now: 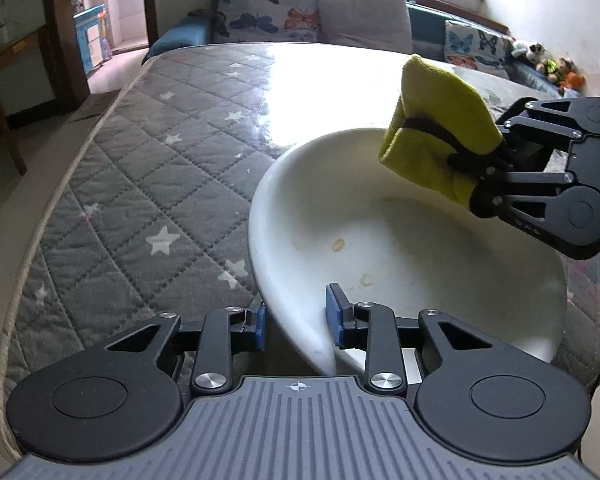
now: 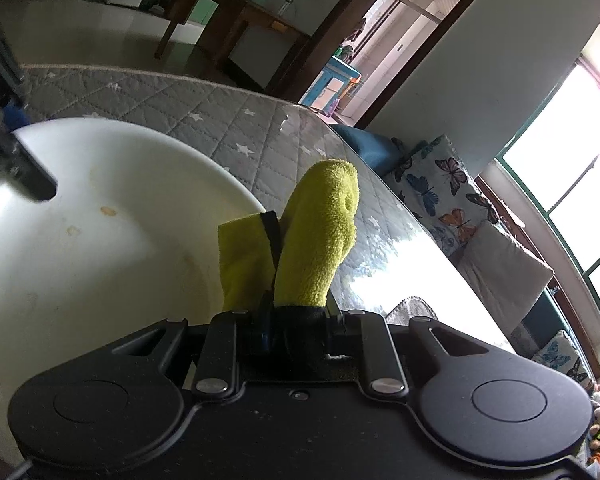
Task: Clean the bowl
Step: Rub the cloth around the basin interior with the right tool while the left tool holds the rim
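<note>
Bowl (image 1: 400, 240) tilted up off the mattress (image 1: 140, 160), near rim pinched between the blue pads of the left gripper (image 1: 296, 316), jaws clenched on that rim, one pad outside the wall and one inside. Open side facing up and toward the right gripper (image 1: 456, 152). Right jaws clamped on a folded yellow cloth (image 1: 432, 120), hovering just above the far rim, apparently not yet touching the inner wall. Small brownish spots (image 1: 338, 245) on the bowl floor, below and to the left of the cloth, nearer the left gripper's side. Judged next: cloth down and inward, toward the left jaws, to reach the spots. From the right wrist view, cloth (image 2: 316, 240) pointing past the rim, bowl (image 2: 100, 220) lying left of it.
</note>
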A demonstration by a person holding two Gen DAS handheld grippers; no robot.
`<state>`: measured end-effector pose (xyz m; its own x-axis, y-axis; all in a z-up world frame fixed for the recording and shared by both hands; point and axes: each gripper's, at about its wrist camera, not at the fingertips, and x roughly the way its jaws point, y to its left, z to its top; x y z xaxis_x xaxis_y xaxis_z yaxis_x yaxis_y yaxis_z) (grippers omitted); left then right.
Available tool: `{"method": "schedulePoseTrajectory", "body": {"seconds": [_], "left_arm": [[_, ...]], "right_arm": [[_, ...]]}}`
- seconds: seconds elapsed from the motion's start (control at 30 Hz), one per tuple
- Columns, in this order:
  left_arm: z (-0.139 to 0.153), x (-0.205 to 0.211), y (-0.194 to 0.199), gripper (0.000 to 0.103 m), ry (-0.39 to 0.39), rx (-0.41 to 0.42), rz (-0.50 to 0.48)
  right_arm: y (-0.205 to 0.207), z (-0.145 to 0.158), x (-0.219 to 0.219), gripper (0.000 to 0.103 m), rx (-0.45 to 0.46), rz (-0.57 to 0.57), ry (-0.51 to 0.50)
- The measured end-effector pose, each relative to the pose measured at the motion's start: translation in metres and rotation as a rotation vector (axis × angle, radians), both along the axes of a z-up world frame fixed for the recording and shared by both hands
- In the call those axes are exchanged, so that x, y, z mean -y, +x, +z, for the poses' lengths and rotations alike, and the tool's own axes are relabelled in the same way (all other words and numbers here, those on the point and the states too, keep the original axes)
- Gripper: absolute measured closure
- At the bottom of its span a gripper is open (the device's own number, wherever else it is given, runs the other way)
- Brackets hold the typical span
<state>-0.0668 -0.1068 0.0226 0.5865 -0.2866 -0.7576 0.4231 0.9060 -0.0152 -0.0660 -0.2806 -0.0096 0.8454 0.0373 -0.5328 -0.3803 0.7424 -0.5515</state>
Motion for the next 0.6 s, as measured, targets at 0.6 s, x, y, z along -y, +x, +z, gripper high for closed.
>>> {"method": "schedulePoseTrajectory", "body": {"seconds": [0.6], "left_arm": [[0.005,0.023,0.054,0.069,0.154,0.065,-0.156]], "right_arm": [[-0.024,-0.001,0.009,0.08,-0.035,-0.007,-0.039]]}}
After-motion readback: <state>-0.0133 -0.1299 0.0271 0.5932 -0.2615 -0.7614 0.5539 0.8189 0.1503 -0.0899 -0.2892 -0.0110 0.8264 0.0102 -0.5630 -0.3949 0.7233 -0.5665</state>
